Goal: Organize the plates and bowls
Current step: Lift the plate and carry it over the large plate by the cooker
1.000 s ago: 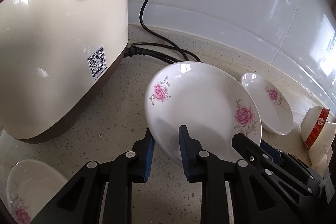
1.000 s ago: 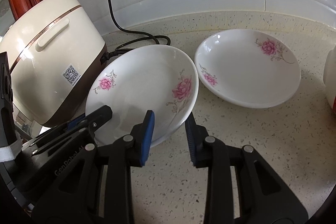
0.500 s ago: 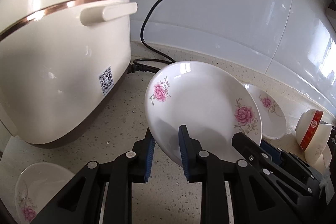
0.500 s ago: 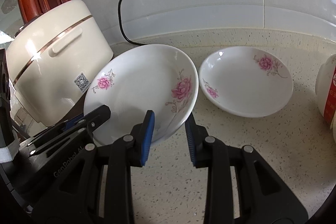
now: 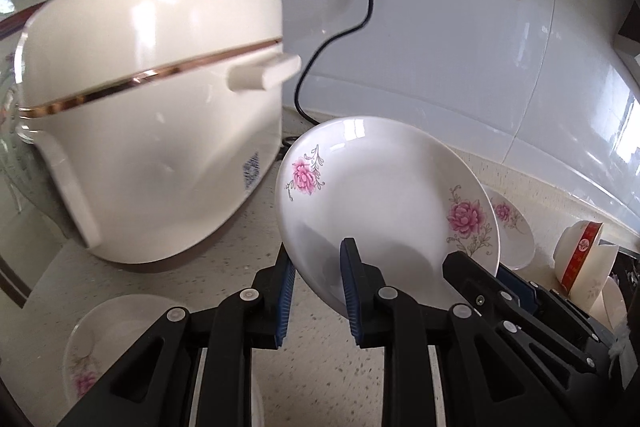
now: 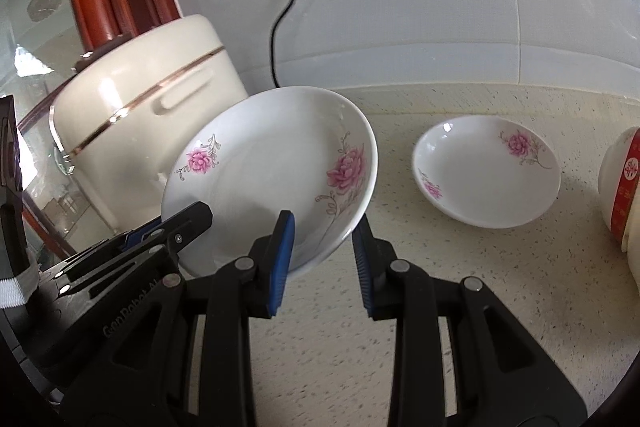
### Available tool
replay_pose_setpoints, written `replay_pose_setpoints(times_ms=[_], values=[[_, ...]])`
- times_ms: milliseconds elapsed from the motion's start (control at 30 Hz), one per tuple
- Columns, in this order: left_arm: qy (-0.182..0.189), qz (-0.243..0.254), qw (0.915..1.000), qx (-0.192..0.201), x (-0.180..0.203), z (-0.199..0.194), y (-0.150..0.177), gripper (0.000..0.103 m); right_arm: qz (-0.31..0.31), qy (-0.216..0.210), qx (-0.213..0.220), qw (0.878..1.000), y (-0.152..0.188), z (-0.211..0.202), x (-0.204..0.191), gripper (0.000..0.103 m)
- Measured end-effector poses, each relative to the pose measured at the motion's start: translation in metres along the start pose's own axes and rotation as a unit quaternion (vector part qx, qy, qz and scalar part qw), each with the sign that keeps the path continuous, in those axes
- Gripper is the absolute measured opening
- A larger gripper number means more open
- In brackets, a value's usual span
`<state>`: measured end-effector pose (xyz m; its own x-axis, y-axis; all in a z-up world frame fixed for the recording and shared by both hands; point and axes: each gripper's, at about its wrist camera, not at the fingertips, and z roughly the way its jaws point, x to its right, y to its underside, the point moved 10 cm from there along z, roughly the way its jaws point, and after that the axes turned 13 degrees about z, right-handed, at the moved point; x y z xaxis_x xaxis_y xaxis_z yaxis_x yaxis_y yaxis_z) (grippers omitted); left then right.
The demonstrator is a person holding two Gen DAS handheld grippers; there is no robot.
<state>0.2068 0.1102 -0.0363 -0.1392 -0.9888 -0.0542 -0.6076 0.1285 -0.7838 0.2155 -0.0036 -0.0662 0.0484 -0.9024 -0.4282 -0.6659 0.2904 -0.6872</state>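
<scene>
- Left gripper [image 5: 316,291] and right gripper [image 6: 322,259] both stay clamped on the rim of one white shallow ceramic plate with pink flowers [image 5: 384,203], left and right edges.
- Change: the plate has risen off the speckled stone counter [image 6: 460,307]; more wall shows now.
- Plate held tilted, hollow facing the cameras, far rim highest.
- Count: three flowered plates: held one, a second [image 6: 486,171] lying far right, a third [image 5: 120,347] near left; red-banded white bowls [image 5: 580,255] right.
- Far: cream rice cooker [image 5: 152,155], black cord [image 5: 360,19] plugged into the wall socket.
</scene>
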Motion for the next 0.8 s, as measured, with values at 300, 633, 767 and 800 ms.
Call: replay_pose_setpoints(times_ms=[300,633,767,800], values=[[-0.027,-0.021,0.9992,0.021,-0.014,-0.045,0.013,0.024,-0.020,-0.037,0.010,0.999,0.010,-0.031,-0.029,0.033],[-0.070,-0.063,0.9952,0.028,-0.052,-0.090,0.045,0.024,-0.066,-0.081,-0.004,0.994,0.043,-0.050,-0.074,0.033],[-0.081,-0.080,0.9932,0.024,-0.061,-0.101,0.063,0.024,-0.084,-0.088,-0.012,0.992,0.060,-0.052,-0.086,0.033],[-0.083,-0.084,0.9927,0.022,-0.063,-0.101,0.066,0.024,-0.091,-0.089,-0.015,0.992,0.065,-0.051,-0.089,0.033]])
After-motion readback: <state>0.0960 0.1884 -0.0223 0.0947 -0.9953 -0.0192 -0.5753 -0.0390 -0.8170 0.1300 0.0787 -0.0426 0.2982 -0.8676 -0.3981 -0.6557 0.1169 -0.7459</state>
